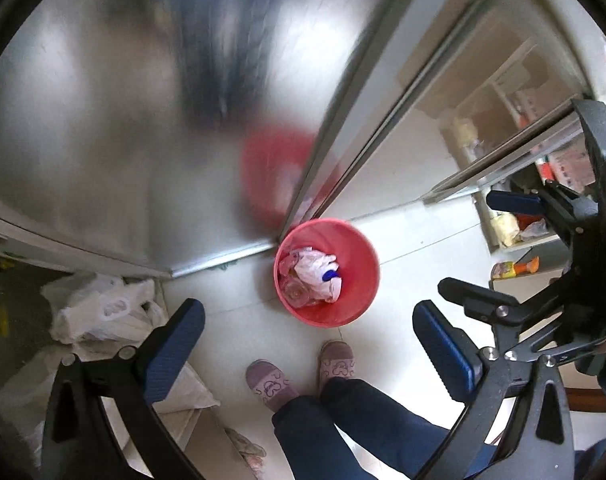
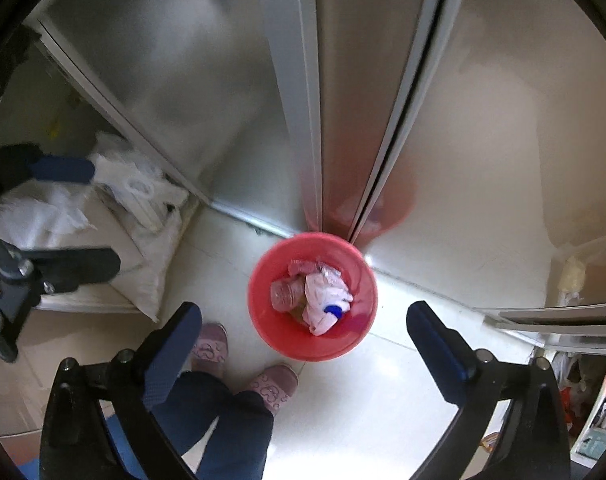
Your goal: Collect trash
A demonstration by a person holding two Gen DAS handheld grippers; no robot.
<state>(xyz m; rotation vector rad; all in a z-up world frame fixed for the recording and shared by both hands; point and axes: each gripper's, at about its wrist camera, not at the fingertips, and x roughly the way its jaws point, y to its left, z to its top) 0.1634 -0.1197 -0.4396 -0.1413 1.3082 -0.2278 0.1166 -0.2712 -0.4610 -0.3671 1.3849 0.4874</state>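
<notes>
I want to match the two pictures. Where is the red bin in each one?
Left wrist view: the red bin stands on the floor right of centre, above the slippers.
Right wrist view: the red bin sits just below centre.
Shared landmark: the sliding door frame behind it.

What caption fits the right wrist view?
Open right gripper above a red bin holding a crumpled white bag and plastic bottle.
</notes>
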